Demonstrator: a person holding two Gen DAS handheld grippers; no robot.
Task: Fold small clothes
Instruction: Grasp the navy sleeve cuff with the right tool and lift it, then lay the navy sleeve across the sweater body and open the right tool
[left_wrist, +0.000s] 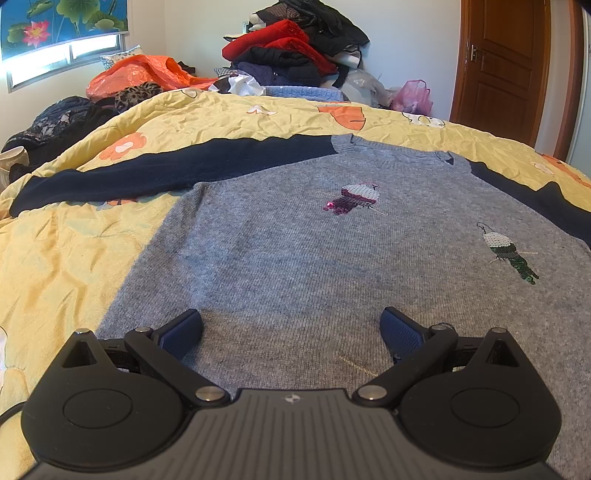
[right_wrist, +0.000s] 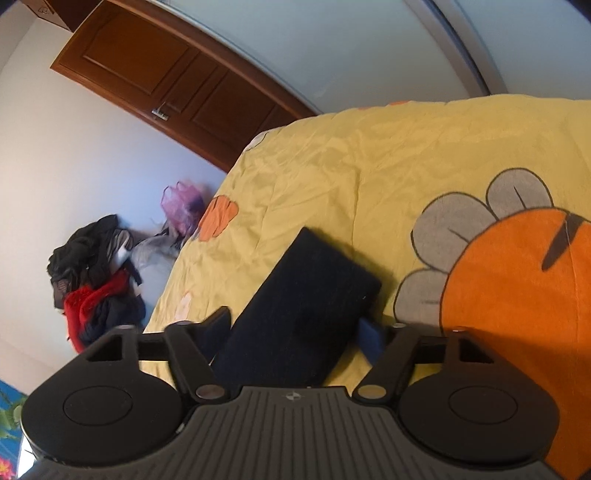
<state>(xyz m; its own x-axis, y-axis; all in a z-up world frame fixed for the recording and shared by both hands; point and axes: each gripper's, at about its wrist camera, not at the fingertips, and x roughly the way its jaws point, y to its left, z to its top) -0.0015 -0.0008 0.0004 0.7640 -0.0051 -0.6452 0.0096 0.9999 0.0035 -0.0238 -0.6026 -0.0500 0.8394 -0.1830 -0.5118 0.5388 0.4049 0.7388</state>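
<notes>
A grey knitted sweater with navy sleeves and two sequinned bird motifs (left_wrist: 332, 251) lies flat, front up, on the yellow flower-printed quilt (left_wrist: 66, 258) covering the bed. Its left-view navy sleeve (left_wrist: 166, 170) stretches out sideways across the quilt.

The left gripper (left_wrist: 291, 332) hovers over the sweater's lower hem area, jaws spread wide, nothing between them.

The right gripper (right_wrist: 295, 325) is rolled sideways over the bed's edge. The cuff end of the other navy sleeve (right_wrist: 306, 295) lies between its jaws; the picture is blurred, so whether the pads press it I cannot tell.

A heap of dark and red clothes (left_wrist: 295, 48) stands beyond the bed, near a brown wooden door (left_wrist: 506, 66).
</notes>
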